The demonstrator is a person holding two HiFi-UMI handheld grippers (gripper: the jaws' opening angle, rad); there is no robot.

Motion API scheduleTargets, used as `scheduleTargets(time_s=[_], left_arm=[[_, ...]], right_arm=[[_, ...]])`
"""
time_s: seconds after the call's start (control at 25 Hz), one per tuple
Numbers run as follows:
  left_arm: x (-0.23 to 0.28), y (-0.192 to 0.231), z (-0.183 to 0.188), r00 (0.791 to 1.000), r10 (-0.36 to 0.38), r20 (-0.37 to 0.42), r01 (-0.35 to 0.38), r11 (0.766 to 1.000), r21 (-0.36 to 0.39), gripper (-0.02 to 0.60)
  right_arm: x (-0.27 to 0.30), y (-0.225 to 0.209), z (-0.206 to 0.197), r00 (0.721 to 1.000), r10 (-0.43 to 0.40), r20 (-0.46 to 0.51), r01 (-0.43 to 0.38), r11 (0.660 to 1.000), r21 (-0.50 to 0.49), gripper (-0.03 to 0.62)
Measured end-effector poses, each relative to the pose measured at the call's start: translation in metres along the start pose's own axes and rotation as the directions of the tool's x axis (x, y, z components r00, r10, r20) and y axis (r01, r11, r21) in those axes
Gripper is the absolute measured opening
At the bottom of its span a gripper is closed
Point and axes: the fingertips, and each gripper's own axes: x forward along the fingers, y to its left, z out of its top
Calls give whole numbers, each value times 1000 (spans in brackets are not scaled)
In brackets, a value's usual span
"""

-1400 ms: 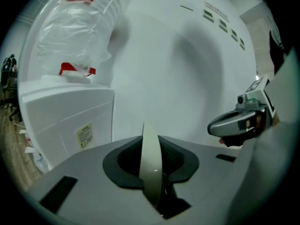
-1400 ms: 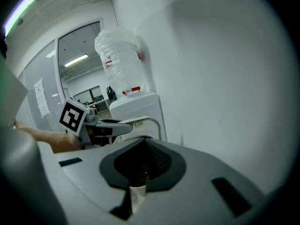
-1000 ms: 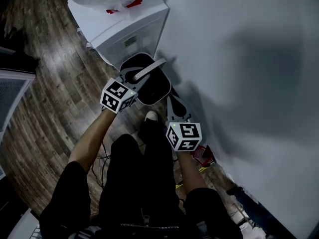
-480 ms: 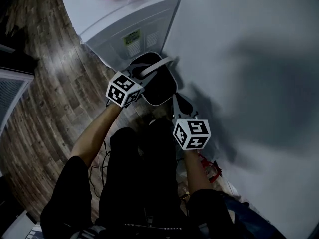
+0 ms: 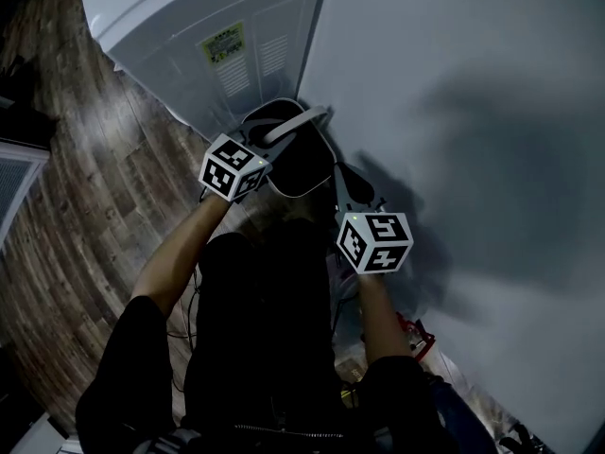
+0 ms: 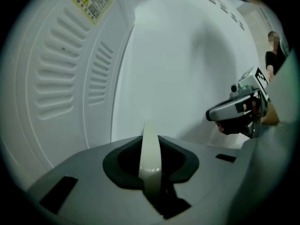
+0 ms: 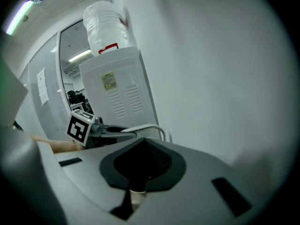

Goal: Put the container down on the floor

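Note:
The container (image 5: pixel 301 164) is a dark bucket with a white bail handle (image 5: pixel 295 124); it hangs close to the foot of a white appliance, and whether it touches the floor cannot be told. My left gripper (image 5: pixel 267 142) is shut on that handle, which runs as a pale strip (image 6: pixel 150 153) straight between the jaws in the left gripper view. My right gripper (image 5: pixel 348 180) sits just right of the container's rim, apart from it, its jaws together with nothing seen between them. From the right gripper view the handle (image 7: pixel 145 127) and the left gripper (image 7: pixel 101 131) lie ahead to the left.
The white appliance (image 5: pixel 217 45) with vent slots and a yellow label stands directly behind the container, with a water jug (image 7: pixel 105 25) on top. A white wall (image 5: pixel 454 112) runs along the right. Wooden floor (image 5: pixel 85 187) lies to the left. The person's legs (image 5: pixel 265 320) are close below.
The appliance fills more of the head view than before. The container stays in the left gripper by the appliance. The right gripper has drifted slightly right and nearer the person.

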Motion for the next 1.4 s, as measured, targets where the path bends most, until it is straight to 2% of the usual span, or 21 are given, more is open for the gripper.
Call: scheduleTargets(time_s=[0.32, 0.52, 0.68, 0.88, 1.12, 1.4], left_arm=[[17, 2, -32, 999, 2, 37, -3, 1000, 17, 84], [28, 8, -56, 999, 7, 36, -8, 1000, 29, 84], [36, 13, -73, 999, 15, 50, -15, 1000, 9, 84], [51, 17, -97, 999, 15, 52, -17, 1000, 24, 84], [54, 19, -110, 995, 3, 105, -7, 999, 41, 84], [52, 25, -138, 997, 23, 78, -28, 998, 61, 84]], right_arm=[[10, -16, -21, 1000, 5, 25, -5, 1000, -16, 11], [21, -18, -47, 1000, 18, -2, -18, 998, -54, 11], [24, -24, -60, 1000, 14, 1, -14, 999, -49, 11], [29, -27, -76, 1000, 19, 13, -18, 999, -35, 11], [31, -27, -85, 999, 23, 30, -22, 999, -23, 11], [31, -21, -101, 999, 49, 9, -49, 999, 7, 11]])
